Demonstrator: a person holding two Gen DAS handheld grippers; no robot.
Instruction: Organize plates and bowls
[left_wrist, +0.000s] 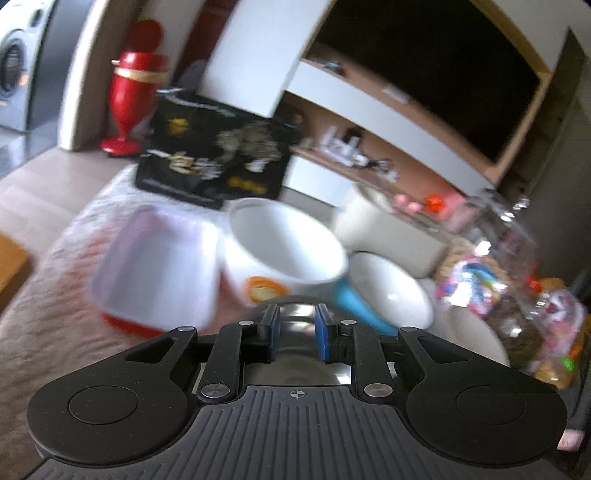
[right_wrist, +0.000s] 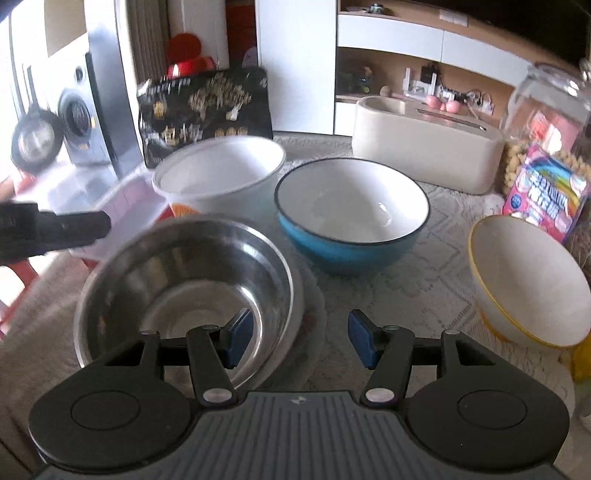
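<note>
Right wrist view: steel bowl (right_wrist: 184, 291) sits on a grey plate (right_wrist: 314, 314) on the pale tablecloth (right_wrist: 424, 280), nearest the camera.
Right gripper (right_wrist: 298, 338): fingers stand fairly wide with nothing between them; one blue pad hangs over the steel bowl's rim, the other over the cloth.
Left gripper (left_wrist: 295, 330): fingers narrow, close over the steel bowl (left_wrist: 295, 314); blur hides whether the pads press on its rim.
Other bowls: blue bowl (right_wrist: 351, 214) just behind the steel one, white tub (right_wrist: 221, 173) beside it, yellow-rimmed bowl (right_wrist: 528, 280) well apart to the right.
Done, as I judge: one bowl set on a plate.
Left to do: three bowls are unstacked, so the sorting looks early to midway.
Clutter: clear plastic box (right_wrist: 122, 206) and cream container (right_wrist: 424, 147) crowd the far side.
</note>
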